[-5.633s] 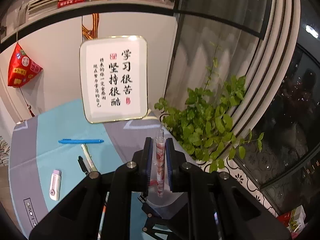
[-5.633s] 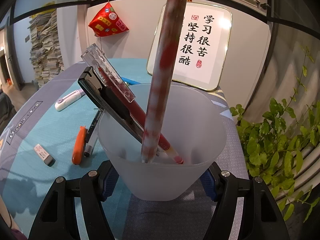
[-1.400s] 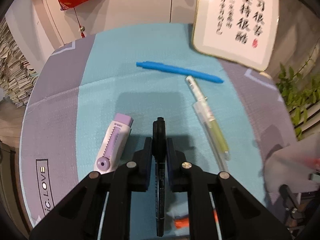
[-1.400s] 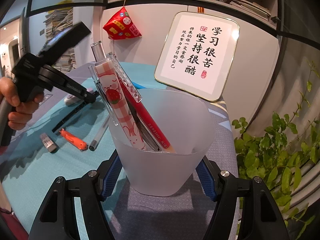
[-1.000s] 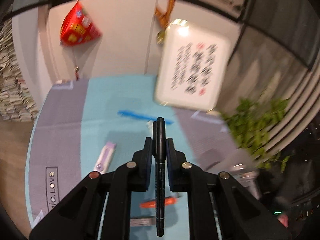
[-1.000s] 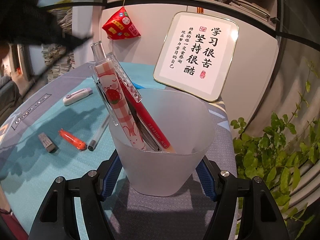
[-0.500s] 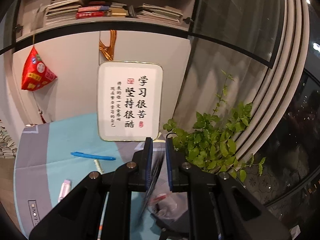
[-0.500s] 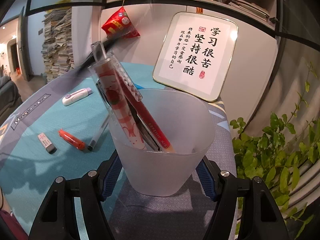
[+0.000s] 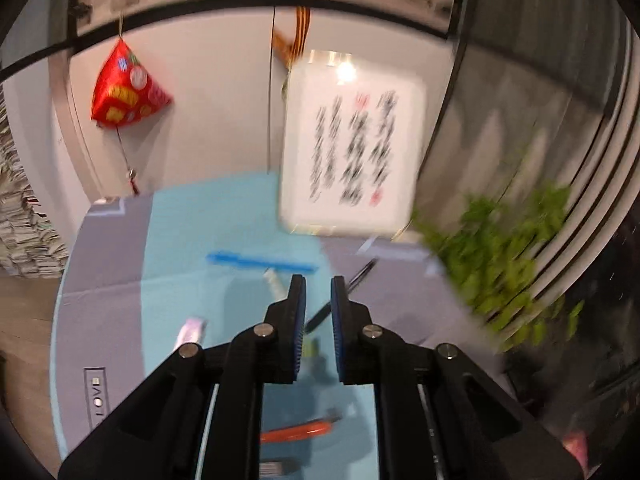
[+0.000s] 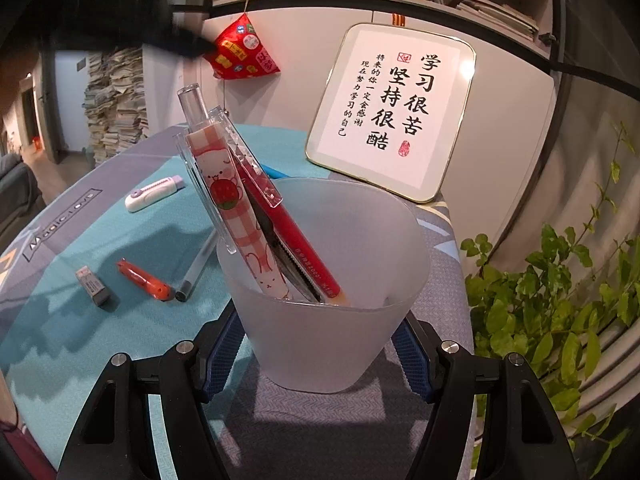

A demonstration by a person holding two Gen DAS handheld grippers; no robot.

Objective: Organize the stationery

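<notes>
My right gripper [image 10: 320, 344] is shut on a frosted white cup [image 10: 332, 280], holding it from both sides. In the cup lean a pink checked pen [image 10: 236, 208], a red pen [image 10: 296, 240] and a black item [image 10: 268, 224] between them. My left gripper [image 9: 318, 280] hangs over the teal mat [image 9: 180, 240] in a blurred view. Its jaws stand a narrow gap apart. A black pen [image 9: 362, 274] sits askew in that gap, slanting up to the right under the right finger. From the right wrist view, the left gripper is a dark blur [image 10: 120, 20] at the upper left.
On the mat lie a blue pen [image 9: 260, 262], a lilac correction tape [image 10: 154, 194], a clear grey pen [image 10: 198, 268], an orange cutter [image 10: 142, 276] and a small eraser [image 10: 92, 280]. A framed calligraphy sign [image 10: 390, 112] stands behind the cup, and a leafy plant [image 10: 560, 300] is at the right.
The left gripper swung over the cup half a second ago and has come back left over the mat. The black pen has turned from straight along the fingers to slanted. The right gripper and cup kept still.
</notes>
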